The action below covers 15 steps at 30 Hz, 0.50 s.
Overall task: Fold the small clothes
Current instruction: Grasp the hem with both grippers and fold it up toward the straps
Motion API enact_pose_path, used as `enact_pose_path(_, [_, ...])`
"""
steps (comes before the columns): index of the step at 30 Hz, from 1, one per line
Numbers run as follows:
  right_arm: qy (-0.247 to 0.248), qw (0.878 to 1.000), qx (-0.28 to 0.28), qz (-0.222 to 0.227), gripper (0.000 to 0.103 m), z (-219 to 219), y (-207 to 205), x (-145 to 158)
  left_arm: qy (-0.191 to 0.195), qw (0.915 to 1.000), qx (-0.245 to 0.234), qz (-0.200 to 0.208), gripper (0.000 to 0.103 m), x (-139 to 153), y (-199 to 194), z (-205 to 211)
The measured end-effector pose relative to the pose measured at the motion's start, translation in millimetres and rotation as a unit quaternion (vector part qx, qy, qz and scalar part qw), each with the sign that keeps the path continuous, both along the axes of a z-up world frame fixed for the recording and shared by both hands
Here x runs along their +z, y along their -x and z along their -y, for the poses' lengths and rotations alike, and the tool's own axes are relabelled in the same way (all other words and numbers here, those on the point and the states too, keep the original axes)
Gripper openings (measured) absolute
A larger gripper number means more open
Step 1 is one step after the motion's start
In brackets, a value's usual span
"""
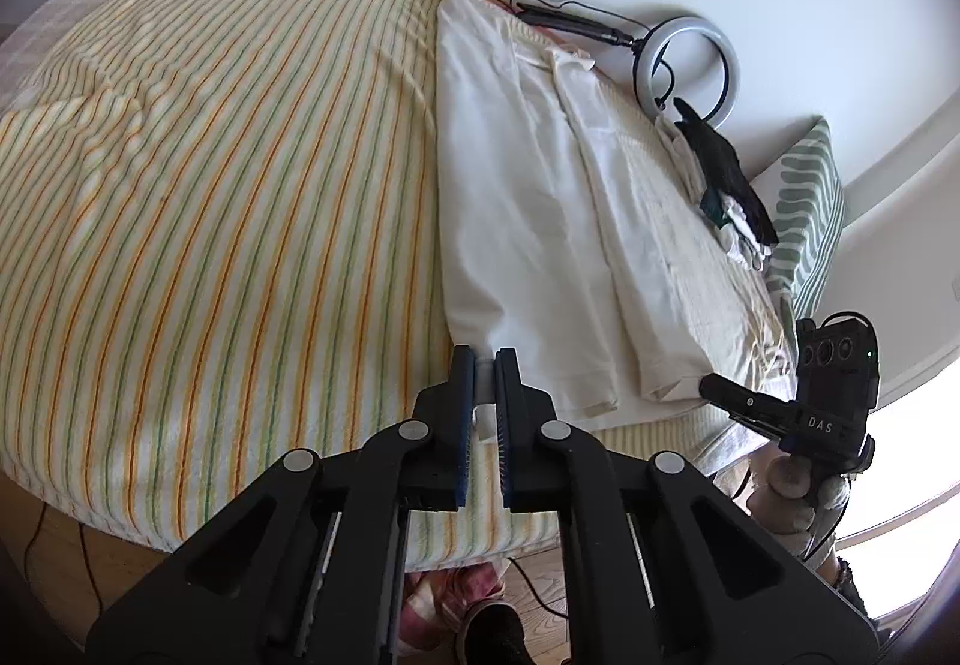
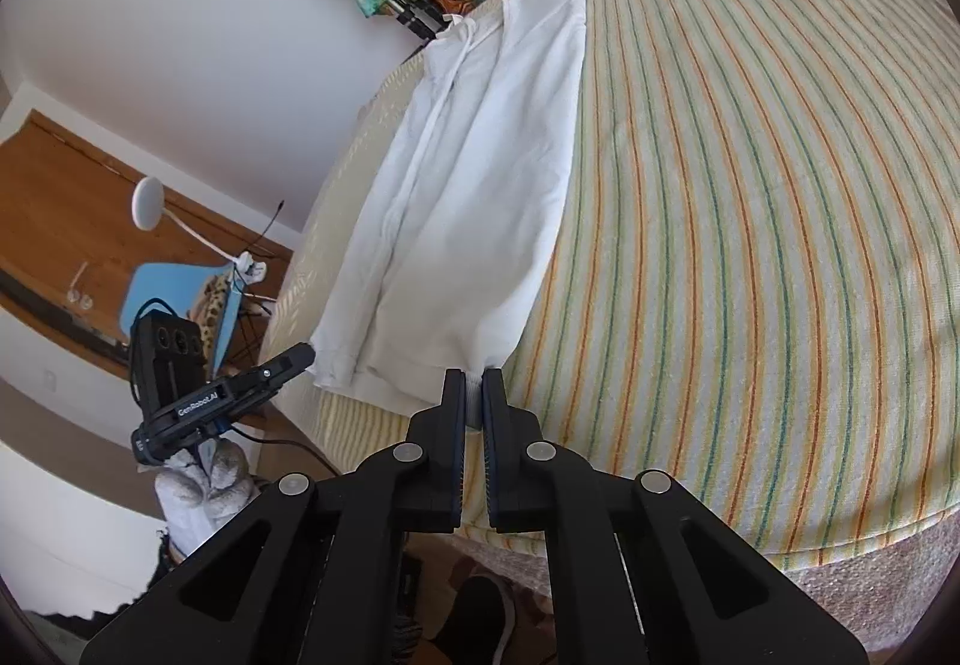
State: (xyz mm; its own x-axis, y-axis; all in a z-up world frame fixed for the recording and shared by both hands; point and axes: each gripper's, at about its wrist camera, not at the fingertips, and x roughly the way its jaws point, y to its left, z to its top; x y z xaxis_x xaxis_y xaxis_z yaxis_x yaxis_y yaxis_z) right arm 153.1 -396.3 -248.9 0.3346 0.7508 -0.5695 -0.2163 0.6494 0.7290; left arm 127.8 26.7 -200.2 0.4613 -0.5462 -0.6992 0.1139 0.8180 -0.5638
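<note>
A striped blanket [image 1: 210, 197] in yellow, orange and green is spread over the bed and fills the left of the left wrist view. To its right, white trousers [image 1: 510, 197] are laid flat along the bed, legs folded side by side, hems toward the near edge. The left gripper [image 1: 485, 374] is clamped on a bit of white cloth at the near hem corner of the trousers, the jaws almost closed with fabric seen between them. Further right, a ring light [image 1: 690, 65] leans against the white wall, a dark garment [image 1: 726, 173] lies on a pile of clothes, and a green-patterned pillow [image 1: 804, 209] stands by the wall. At the far right, the right gripper [image 1: 720, 386] is seen at the other hem corner.

In the right wrist view, a wooden desk [image 2: 72, 221] with a white lamp [image 2: 147, 203] and a blue chair [image 2: 174, 299] is seen at left. The left gripper [image 2: 300, 356] meets the left hem corner there. The trousers [image 2: 468, 185] run from the near edge up to the wall. The right gripper [image 2: 474, 395] is clenched on the right hem corner, white cloth pinched between the jaws. The striped blanket [image 2: 750, 245] fills the right.
</note>
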Motion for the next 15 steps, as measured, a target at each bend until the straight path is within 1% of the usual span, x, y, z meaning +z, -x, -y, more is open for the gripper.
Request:
enact_pose_path(5, [-0.025,1.000,-0.018,0.004,0.004,9,-3,6,0.003,0.9998,0.000,0.021,0.003,14,-10,5])
enact_pose_path(9, [-0.027,0.999,-0.030,0.011,0.004,13,-12,14,0.007,0.9996,0.005,0.028,0.003,21,-25,8])
enact_pose_path(15, [-0.031,0.998,-0.049,0.029,0.004,13,-37,28,0.001,0.9988,0.017,0.045,0.003,32,-50,9])
